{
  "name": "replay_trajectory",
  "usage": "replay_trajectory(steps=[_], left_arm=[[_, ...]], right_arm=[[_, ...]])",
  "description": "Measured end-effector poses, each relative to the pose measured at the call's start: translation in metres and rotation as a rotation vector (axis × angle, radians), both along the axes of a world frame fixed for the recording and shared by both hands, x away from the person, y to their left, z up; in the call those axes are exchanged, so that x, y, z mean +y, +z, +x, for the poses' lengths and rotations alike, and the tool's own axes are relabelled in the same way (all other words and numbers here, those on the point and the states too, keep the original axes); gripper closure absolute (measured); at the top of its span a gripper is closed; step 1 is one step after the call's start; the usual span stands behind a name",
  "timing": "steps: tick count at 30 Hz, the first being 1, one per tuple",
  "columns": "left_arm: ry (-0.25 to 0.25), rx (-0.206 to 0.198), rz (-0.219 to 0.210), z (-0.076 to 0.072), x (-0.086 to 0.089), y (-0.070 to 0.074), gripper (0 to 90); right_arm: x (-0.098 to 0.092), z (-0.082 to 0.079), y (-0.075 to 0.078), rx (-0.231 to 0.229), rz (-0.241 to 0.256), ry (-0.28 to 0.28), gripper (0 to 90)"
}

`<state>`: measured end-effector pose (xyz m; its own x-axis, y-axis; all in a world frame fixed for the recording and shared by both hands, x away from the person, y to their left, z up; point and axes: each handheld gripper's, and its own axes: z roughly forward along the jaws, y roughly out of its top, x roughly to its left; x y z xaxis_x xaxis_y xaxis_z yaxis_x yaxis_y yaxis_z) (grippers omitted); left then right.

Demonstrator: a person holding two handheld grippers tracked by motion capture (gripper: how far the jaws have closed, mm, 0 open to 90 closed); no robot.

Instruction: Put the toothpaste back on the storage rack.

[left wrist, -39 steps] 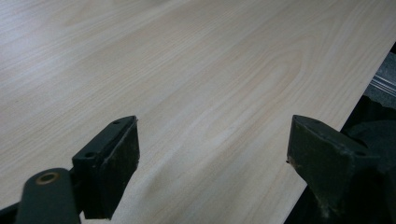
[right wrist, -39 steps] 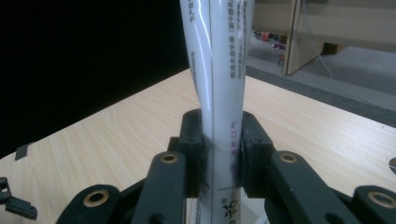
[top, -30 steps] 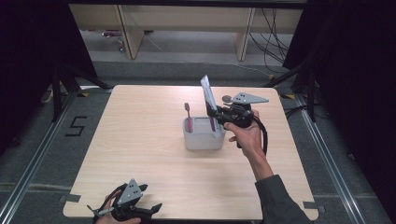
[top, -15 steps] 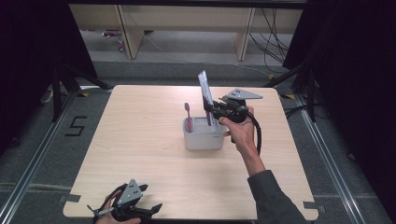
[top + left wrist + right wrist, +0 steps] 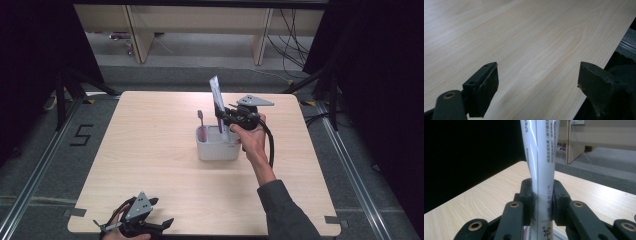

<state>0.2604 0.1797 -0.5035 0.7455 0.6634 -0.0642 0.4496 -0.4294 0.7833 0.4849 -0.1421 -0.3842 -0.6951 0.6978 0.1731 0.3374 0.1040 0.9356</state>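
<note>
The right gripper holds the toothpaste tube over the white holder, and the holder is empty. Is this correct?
Not quite. The right gripper does hold the toothpaste tube over the white holder, but the holder is not empty: a pink toothbrush stands in it, as the high view shows.

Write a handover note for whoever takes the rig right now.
Right tongs: shut on the toothpaste tube, held upright over the grey holder at mid-table.
Left tongs: open, holding nothing, at the table's near edge.
Done: a pink toothbrush stands in the holder.
Left: the tube's lower end is at the holder's rim; whether it is seated can't be told. Probably lower it, then release.
</note>
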Motion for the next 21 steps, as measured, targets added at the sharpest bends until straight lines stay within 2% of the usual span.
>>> replay_trajectory(steps=[2, 3, 4, 7, 11, 12, 16, 18, 20, 21], left_arm=[[-0.002, 0.000, 0.000, 0.000, 0.000, 0.000, 16.5], [-0.004, 0.002, 0.003, 0.000, 0.000, 0.000, 16.5], [-0.003, 0.001, 0.001, 0.000, 0.000, 0.000, 16.5], [-0.004, 0.000, 0.000, 0.000, 0.000, 0.001, 16.4], [-0.006, 0.000, 0.003, 0.000, 0.000, 0.001, 16.4], [-0.008, -0.001, 0.003, 0.000, 0.000, 0.001, 16.4], [-0.006, -0.002, 0.003, 0.000, 0.000, 0.001, 16.4], [-0.005, -0.004, 0.000, 0.000, 0.000, 0.001, 16.4], [-0.004, -0.007, 0.001, -0.001, -0.001, 0.001, 16.4], [0.011, -0.005, -0.027, -0.001, -0.003, 0.000, 16.4]], right_arm=[[0.001, 0.001, -0.002, 0.009, -0.008, 0.003, 74.6], [0.002, 0.001, -0.003, 0.022, 0.004, -0.011, 74.6], [0.002, 0.003, -0.004, 0.016, -0.008, -0.005, 74.6], [0.002, 0.004, -0.009, 0.027, 0.002, -0.017, 74.5], [0.002, 0.007, -0.013, 0.020, -0.016, -0.016, 74.5], [0.002, 0.007, -0.014, 0.034, -0.024, -0.019, 74.5], [0.003, 0.008, -0.015, 0.031, -0.022, -0.017, 74.5], [0.003, 0.008, -0.016, 0.028, -0.043, -0.024, 74.5], [0.005, 0.008, -0.016, 0.044, -0.031, -0.018, 74.5], [0.006, 0.007, -0.017, 0.053, -0.029, -0.023, 74.4]])
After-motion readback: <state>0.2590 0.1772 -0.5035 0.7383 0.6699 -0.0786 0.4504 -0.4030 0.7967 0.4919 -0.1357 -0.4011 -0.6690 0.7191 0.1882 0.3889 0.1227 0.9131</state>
